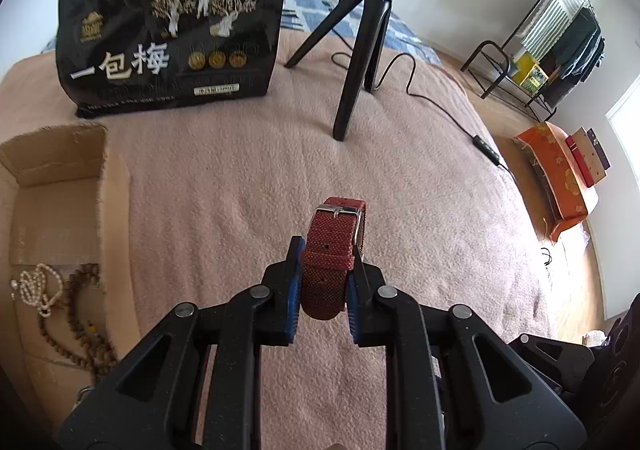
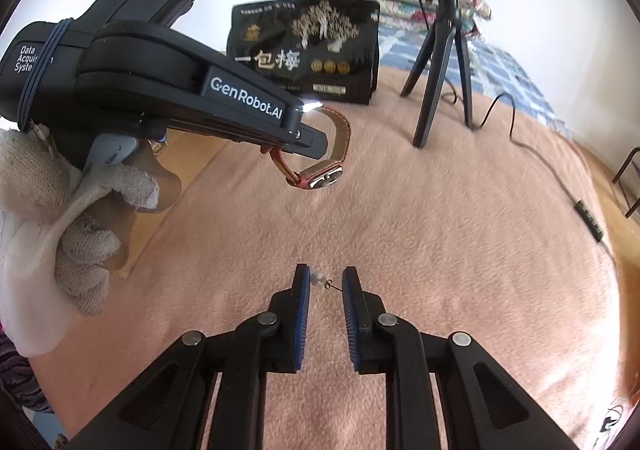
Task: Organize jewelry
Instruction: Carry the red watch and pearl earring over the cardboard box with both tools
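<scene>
My left gripper (image 1: 328, 250) is shut on the woven red strap of a watch (image 1: 325, 284), held clear above the pink blanket (image 1: 240, 189). The right wrist view shows that gripper (image 2: 320, 141) from the side, in a gloved hand (image 2: 80, 217). The watch (image 2: 326, 177) hangs from it with its gold case lowest. My right gripper (image 2: 325, 278) is shut on a small pearl earring (image 2: 318, 277), the pearl against the left pad and the post reaching the right pad. A cardboard box (image 1: 60, 153) at the left holds a pearl necklace (image 1: 36, 286) and brown bead strands (image 1: 86, 334).
A black snack bag (image 1: 172, 37) stands at the back of the blanket. A black tripod (image 1: 356, 49) with a ring light stands to its right, its cable (image 1: 440, 101) trailing off the right edge. An orange cloth bundle (image 1: 560, 169) lies on the wooden floor.
</scene>
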